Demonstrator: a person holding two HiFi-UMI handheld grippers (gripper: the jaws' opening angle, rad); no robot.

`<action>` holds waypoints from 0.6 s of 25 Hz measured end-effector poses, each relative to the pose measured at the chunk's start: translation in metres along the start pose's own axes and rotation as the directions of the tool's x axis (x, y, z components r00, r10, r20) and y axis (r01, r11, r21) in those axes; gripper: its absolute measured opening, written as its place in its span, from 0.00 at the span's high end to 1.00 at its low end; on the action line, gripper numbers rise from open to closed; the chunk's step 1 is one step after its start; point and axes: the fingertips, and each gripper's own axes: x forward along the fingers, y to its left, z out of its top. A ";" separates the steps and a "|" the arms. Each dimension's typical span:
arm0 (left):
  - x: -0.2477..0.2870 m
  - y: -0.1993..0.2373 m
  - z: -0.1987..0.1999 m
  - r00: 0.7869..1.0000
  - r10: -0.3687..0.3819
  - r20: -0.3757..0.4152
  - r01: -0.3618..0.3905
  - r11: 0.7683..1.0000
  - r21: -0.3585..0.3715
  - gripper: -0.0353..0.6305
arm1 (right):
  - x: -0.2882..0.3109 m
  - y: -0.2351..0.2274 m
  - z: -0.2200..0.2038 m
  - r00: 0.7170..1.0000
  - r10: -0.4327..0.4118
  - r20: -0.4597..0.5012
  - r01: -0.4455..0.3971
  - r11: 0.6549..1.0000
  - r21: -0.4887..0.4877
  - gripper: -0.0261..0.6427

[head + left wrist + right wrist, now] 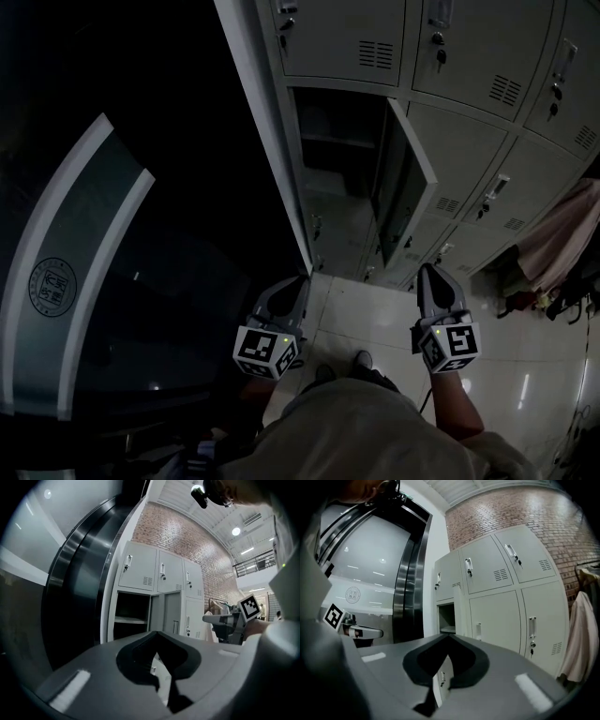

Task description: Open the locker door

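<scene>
A bank of grey lockers (469,56) stands ahead. One middle locker door (405,178) is swung wide open, and its dark compartment (333,141) with a shelf shows. The same door (171,613) and compartment (132,616) show in the left gripper view. My left gripper (292,281) hangs low over the floor, well short of the lockers, its jaws slightly apart with nothing between them. My right gripper (429,272) is level with it to the right, shut and empty, and also away from the door.
A dark curved wall panel (56,286) with a round emblem fills the left. Clothes (562,234) hang on a rack at the right. The floor (375,319) is pale tile. The neighbouring locker doors are closed, and some have keys in their locks (439,47).
</scene>
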 end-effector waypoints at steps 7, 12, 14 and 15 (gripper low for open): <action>-0.018 0.012 -0.022 1.000 -0.012 -0.010 0.012 1.000 0.022 0.85 | -0.015 0.013 -0.021 0.999 -0.043 -0.001 0.043 0.998 0.044 0.96; -0.031 0.000 -0.029 0.999 -0.040 -0.019 0.041 0.999 0.034 0.85 | -0.034 0.026 -0.009 0.998 -0.055 0.006 0.055 0.998 0.015 0.96; -0.043 -0.008 -0.024 0.999 -0.044 -0.008 0.044 0.998 0.043 0.85 | -0.046 0.030 -0.004 0.999 -0.054 0.008 0.054 0.998 0.018 0.96; -0.049 -0.011 -0.021 0.999 -0.043 -0.003 0.044 0.998 0.049 0.85 | -0.051 0.033 -0.002 0.999 -0.053 0.011 0.052 0.998 0.026 0.96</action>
